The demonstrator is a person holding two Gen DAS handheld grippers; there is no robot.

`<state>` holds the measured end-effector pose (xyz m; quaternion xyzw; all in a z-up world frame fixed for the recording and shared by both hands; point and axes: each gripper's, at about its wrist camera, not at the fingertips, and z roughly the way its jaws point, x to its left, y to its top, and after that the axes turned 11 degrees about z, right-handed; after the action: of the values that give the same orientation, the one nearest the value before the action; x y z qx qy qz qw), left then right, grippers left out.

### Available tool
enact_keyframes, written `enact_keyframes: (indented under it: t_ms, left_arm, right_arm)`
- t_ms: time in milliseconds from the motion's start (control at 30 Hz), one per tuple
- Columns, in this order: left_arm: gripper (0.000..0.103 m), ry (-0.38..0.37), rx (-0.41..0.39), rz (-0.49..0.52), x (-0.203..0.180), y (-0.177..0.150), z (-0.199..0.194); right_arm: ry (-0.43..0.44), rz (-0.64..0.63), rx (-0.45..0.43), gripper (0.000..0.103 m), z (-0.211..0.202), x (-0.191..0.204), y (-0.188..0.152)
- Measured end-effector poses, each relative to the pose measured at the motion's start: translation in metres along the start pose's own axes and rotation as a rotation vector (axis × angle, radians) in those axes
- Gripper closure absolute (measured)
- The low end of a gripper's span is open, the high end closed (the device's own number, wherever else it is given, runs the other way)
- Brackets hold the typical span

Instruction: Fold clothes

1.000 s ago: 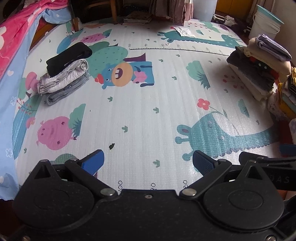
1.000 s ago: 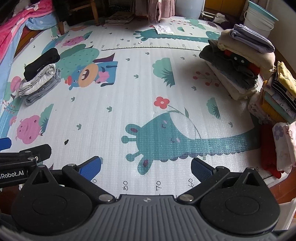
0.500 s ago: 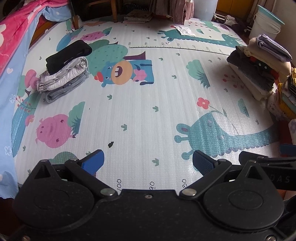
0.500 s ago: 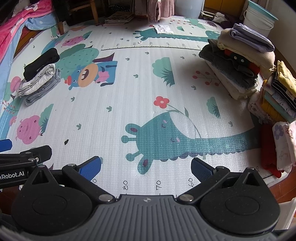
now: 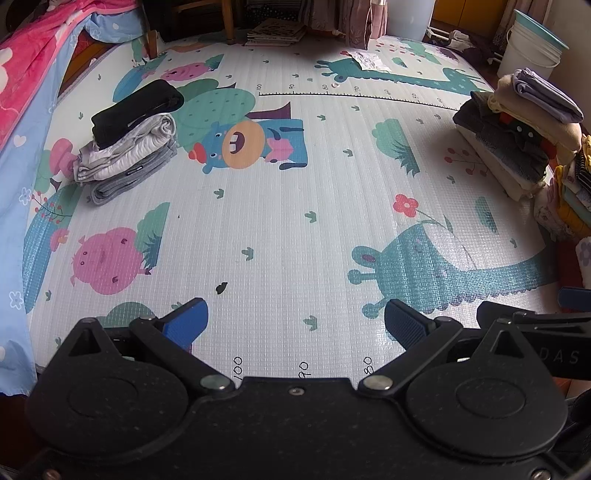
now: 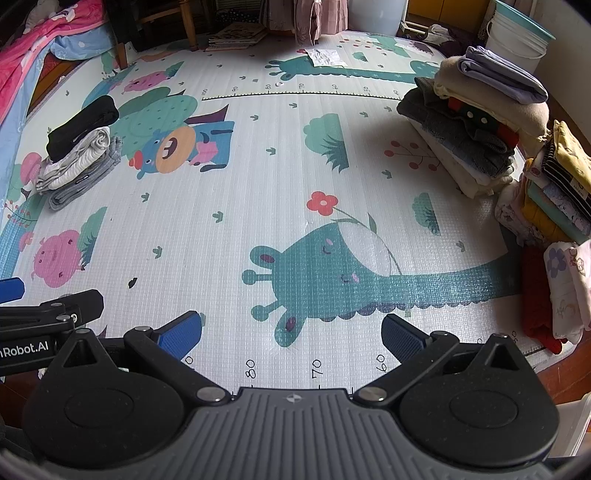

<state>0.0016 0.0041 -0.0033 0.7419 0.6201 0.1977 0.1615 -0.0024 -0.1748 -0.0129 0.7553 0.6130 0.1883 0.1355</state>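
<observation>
Folded clothes sit in stacks at both edges of the cartoon-printed foam play mat point(image 5: 295, 221), none in my grasp. Nearest me, my left tool point(image 5: 295, 321) hangs above the mat with its blue-padded fingers point(image 5: 188, 321) spread apart and empty. My right tool point(image 6: 291, 332) is just beside it, likewise wide apart, holding nothing. Farther out on the left lies a small pile of grey, cream and black folded garments point(image 5: 129, 136). Along the right edge rises a taller heap of grey, beige and lavender folded clothing point(image 6: 476, 122). Beyond it stands a white plastic bucket with a teal rim point(image 6: 517, 33).
</observation>
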Motion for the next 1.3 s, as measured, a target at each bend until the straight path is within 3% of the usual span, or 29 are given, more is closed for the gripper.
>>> enact_keyframes:
  t_ms: [900, 1100, 1167, 1300]
  left_arm:
    - [0.000, -0.018, 0.021, -0.014, 0.005, 0.000, 0.003]
    - [0.000, -0.094, 0.048, -0.102, 0.027, 0.011, -0.002]
    - [0.000, -0.087, 0.035, -0.109, 0.036, 0.020, -0.009]
    - [0.000, -0.086, -0.008, -0.129, 0.055, 0.034, -0.022]
  right_arm:
    - [-0.004, 0.001, 0.012, 0.000, 0.002, 0.000, 0.002]
    - [0.120, 0.078, 0.090, 0.000, -0.001, -0.006, 0.011]
    - [0.168, 0.096, 0.120, 0.000, -0.003, -0.004, 0.021]
    - [0.216, 0.049, 0.081, 0.000, -0.016, 0.009, 0.044]
